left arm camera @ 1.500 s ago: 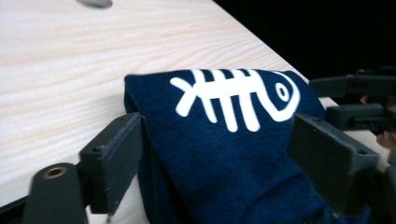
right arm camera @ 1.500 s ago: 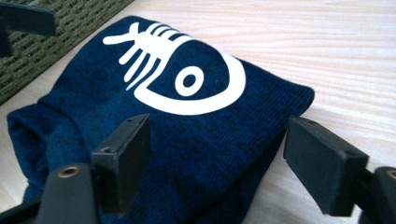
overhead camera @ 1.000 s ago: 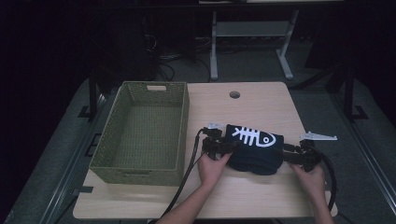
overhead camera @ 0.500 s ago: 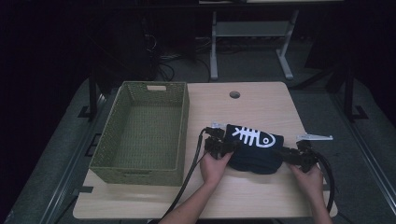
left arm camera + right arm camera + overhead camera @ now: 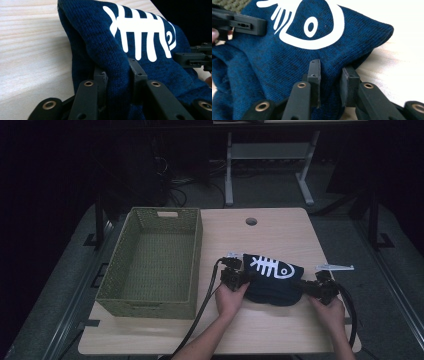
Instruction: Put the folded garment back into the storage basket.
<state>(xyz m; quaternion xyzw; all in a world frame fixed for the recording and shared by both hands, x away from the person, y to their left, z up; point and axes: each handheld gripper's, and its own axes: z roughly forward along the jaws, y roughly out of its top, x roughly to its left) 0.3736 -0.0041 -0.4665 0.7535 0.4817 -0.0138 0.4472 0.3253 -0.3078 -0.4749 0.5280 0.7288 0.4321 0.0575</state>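
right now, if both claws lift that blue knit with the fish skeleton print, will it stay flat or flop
Likely flop: the blue knit garment lies folded and rumpled, and its fabric bunches into a ridge where the left claw pinches it. It probably sags between that and the right claw. The ribbed knit looks grippy, so slipping seems unlikely.

I find no words, numbers or brand names to read anywhere here. The one sign is a white fish-skeleton print on the dark blue knitted cloth (image 5: 272,279) under my hands, its ribs and round eye clear in both gripper views.
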